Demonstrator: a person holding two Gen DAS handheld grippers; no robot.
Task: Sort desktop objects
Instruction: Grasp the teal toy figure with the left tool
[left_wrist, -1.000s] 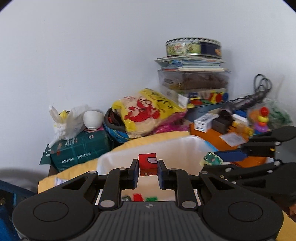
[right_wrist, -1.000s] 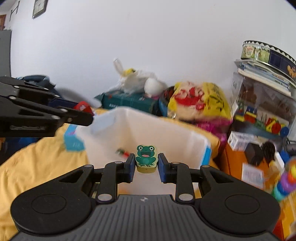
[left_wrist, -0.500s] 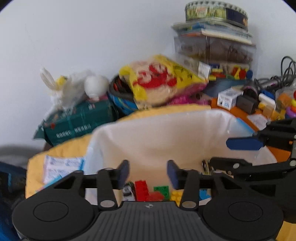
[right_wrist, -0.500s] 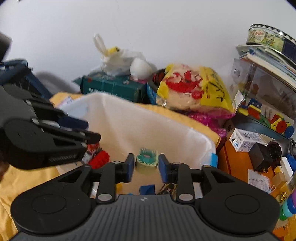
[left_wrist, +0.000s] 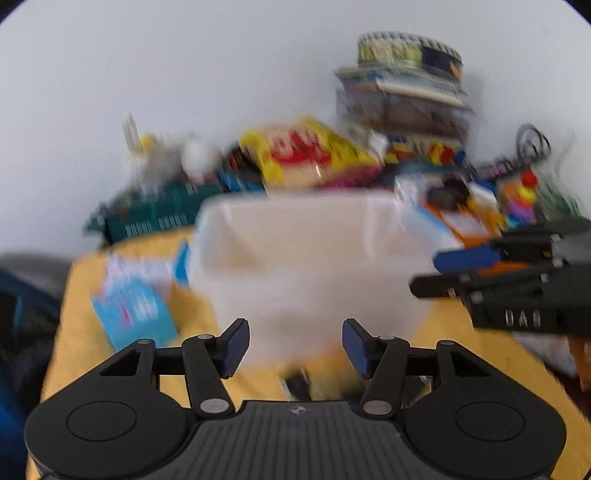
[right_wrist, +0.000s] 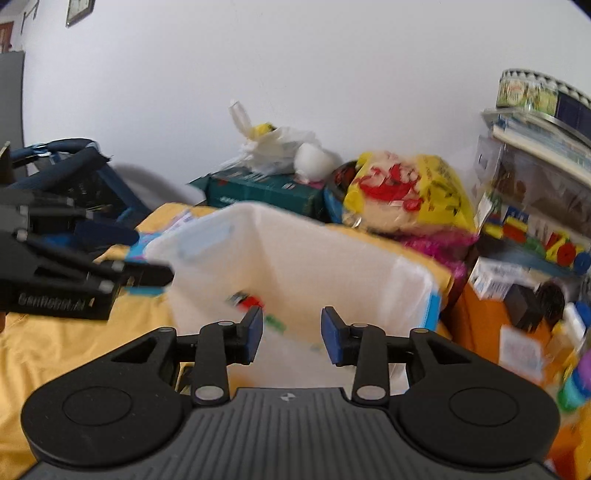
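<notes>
Toy blocks (right_wrist: 248, 300) lie inside the white bin (right_wrist: 303, 251), just ahead of the right hand-held gripper (right_wrist: 291, 334), whose jaws stand apart and empty. The left hand-held gripper (left_wrist: 295, 347) is likewise spread, holding nothing, with the bin's near wall before it. Such pieces look light, rigid and smooth; pinch across flat opposite faces. Beyond the bin sits a yellow snack bag (right_wrist: 406, 192), soft and crushable.

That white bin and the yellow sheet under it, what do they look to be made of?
White bin: likely thin matte plastic, since light glows through its walls. Yellow sheet: probably cloth, as it lies in soft folds without shine.
</notes>
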